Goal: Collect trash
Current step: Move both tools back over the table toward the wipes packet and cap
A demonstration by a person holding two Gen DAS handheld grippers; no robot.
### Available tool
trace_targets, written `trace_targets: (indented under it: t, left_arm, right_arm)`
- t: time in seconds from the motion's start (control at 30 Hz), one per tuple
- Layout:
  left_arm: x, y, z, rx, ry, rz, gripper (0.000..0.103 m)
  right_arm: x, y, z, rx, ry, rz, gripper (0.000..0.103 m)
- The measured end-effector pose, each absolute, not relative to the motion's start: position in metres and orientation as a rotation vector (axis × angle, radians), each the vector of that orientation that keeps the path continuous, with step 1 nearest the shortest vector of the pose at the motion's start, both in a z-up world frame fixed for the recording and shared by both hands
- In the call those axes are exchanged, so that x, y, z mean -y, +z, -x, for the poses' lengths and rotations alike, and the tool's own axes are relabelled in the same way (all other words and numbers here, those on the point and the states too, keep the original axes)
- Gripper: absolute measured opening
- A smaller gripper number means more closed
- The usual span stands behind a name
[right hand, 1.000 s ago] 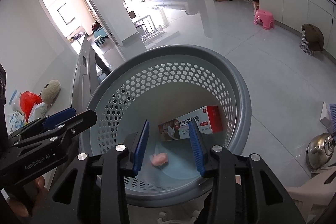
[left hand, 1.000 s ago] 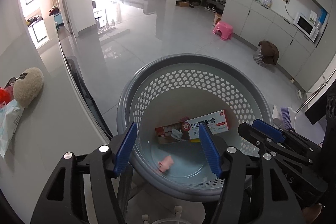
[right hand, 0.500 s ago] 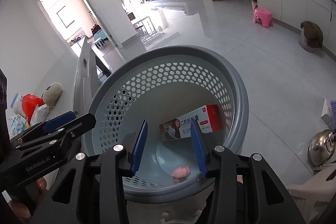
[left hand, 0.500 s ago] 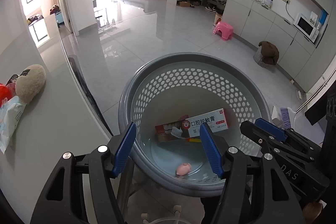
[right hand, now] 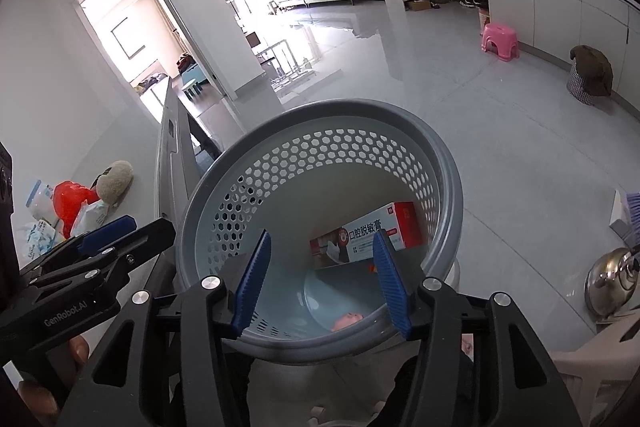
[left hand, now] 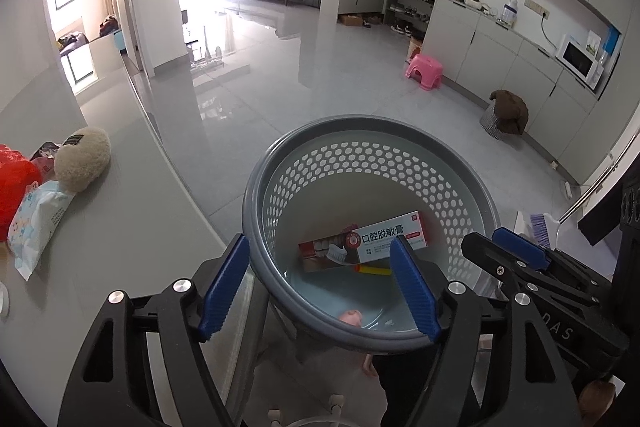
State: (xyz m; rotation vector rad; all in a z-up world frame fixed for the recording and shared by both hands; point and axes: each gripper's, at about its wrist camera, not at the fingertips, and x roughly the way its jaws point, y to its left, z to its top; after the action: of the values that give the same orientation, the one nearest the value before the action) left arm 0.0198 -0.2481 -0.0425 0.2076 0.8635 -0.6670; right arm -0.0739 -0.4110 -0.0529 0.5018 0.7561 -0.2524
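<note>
Trash basket (left hand: 460, 163) first, from the left wrist view: grey, perforated, sitting below and just beyond the table edge (left hand: 188, 187), with wide bare floor (left hand: 320, 87) behind it. Inside lie a toothpaste box (left hand: 376, 239), a small yellow piece (left hand: 374, 269) tucked just under it, and a pink scrap (left hand: 352, 317) close to the near wall. The left gripper (left hand: 320, 287) hangs over the near rim, blue pads spread wide and carrying nothing; the right gripper (left hand: 520, 255) pokes in from the side, too edge-on to judge here. On the tabletop, well apart from the basket, sit a fluffy beige thing (left hand: 82, 159), a red bag (left hand: 14, 183) and a wipes packet (left hand: 38, 219). Over to the right wrist view: the basket (right hand: 448, 179) rim nearly touches the table edge (right hand: 176, 163), and the right gripper (right hand: 320, 283) is gaping, empty, straddling the near rim above the pink scrap (right hand: 348, 321) and the toothpaste box (right hand: 384, 231). A pink stool (right hand: 500, 41) stands far across the floor, a steel kettle (right hand: 612, 279) low at the right.
</note>
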Motion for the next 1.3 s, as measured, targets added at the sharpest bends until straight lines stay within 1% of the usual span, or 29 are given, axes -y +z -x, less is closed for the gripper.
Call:
trace_targets:
  t: [0.1, 0.27, 0.4, 0.57, 0.73, 1.3]
  left_arm:
    - [0.242, -0.035, -0.016, -0.845, -0.662, -0.198, 0.076]
    - [0.229, -0.025, -0.008, -0.82, -0.654, -0.183, 0.082]
    - [0.219, -0.017, -0.001, -0.802, -0.645, -0.169, 0.091]
    - [0.207, -0.009, 0.005, -0.785, -0.629, -0.157, 0.093]
    - [0.189, -0.003, 0.012, -0.764, -0.601, -0.141, 0.095]
    - [0.103, 0.024, 0.001, -0.71, -0.385, -0.06, 0.095]
  right_arm:
    - [0.407, -0.047, 0.078, -0.742, -0.253, -0.494, 0.056]
    - [0.4, -0.036, 0.087, -0.72, -0.25, -0.483, 0.066]
    - [0.392, -0.029, 0.093, -0.714, -0.243, -0.466, 0.067]
    - [0.38, -0.022, 0.096, -0.718, -0.219, -0.44, 0.073]
    - [0.365, -0.016, 0.095, -0.726, -0.184, -0.407, 0.076]
    - [0.31, 0.003, 0.047, -0.71, 0.008, -0.329, 0.078]
